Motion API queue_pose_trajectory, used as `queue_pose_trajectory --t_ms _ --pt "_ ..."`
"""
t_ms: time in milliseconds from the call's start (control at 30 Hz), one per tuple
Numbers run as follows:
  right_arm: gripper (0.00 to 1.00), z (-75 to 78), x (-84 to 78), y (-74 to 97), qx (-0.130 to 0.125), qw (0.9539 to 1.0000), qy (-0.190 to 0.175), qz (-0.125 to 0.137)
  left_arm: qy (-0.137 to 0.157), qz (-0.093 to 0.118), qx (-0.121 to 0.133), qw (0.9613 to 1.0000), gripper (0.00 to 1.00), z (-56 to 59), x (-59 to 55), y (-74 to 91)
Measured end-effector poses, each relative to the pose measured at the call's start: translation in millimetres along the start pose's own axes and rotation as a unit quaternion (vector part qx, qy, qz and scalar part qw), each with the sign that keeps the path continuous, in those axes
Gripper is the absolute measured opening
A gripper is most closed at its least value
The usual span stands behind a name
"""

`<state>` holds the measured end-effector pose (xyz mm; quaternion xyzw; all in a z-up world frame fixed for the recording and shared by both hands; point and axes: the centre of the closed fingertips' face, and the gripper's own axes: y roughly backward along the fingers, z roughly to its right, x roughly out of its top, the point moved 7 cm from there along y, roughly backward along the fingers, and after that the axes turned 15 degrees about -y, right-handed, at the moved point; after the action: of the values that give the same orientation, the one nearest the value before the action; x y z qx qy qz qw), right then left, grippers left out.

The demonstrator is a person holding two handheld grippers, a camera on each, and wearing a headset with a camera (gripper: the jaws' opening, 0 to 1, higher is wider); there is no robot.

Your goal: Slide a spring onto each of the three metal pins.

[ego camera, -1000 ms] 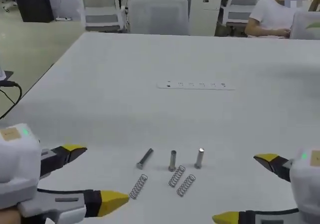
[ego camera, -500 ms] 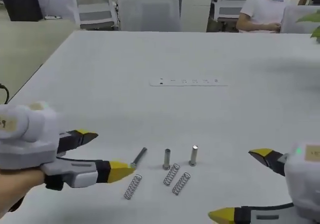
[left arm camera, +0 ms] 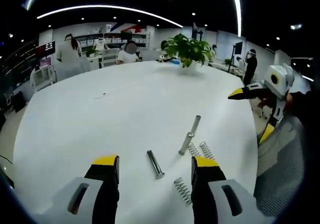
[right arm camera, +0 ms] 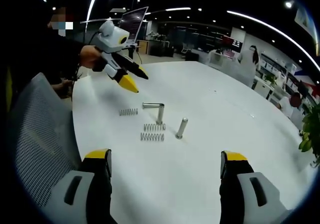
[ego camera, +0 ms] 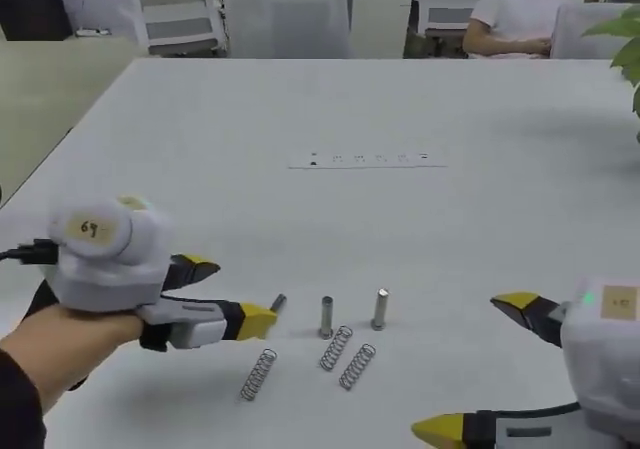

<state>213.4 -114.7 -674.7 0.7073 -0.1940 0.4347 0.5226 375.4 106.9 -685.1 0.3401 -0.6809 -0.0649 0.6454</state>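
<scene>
**1.** right gripper (ego camera: pixel 455 365): nearest item, at near edge of table (ego camera: pixel 420 219), R side. Yellow-tipped jaws spread wide, nothing betw. them. Well apart from the small parts.

**2.** left gripper (ego camera: pixel 245 291): held in a hand (ego camera: pixel 60 344), low over the table, pointing in from the L. Jaws parted, gripping nothing. In the left gripper view the lying pin (left arm camera: pixel 155 164) sits just ahead, betw. the two jaw tips. Whether a jaw touches it: cannot tell.

**3.** left spring (ego camera: pixel 258 374), middle spring (ego camera: pixel 335 348), right spring (ego camera: pixel 357 366): all loose, flat on the table, none on a pin. Left spring lies alone. The other two lie side by side, just in front of the standing pins.

**4.** Pins, qty 3, in a row just behind the springs.
- Lying pin is on its side at L end. In the head view it is part-hidden by the left gripper's lower jaw.
- centre pin (ego camera: pixel 326 316) and right pin (ego camera: pixel 380 309) stand upright, both bare.

**5.** socket strip (ego camera: pixel 368 159): set in the tabletop mid-table, well beyond the pins.

**6.** Past the far edge: chairs (ego camera: pixel 285 19), seated person (ego camera: pixel 510 14) in white top, plant (ego camera: pixel 625 49) leaves at far R.
</scene>
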Motion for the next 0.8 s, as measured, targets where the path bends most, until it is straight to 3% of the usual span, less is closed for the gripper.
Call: queue_pose_trajectory --t_ms 200,800 --pt "0.89 0.3 -0.3 0.2 0.000 1.0000 -0.001 0.000 -0.005 -0.016 0.005 0.9998 0.42 -5.0 -0.9 -16.8" --pt "0.89 -0.3 -0.8 0.4 0.001 1.0000 0.003 -0.002 -0.028 -0.068 -0.002 0.9973 0.19 -1.4 -11.6 -44.8"
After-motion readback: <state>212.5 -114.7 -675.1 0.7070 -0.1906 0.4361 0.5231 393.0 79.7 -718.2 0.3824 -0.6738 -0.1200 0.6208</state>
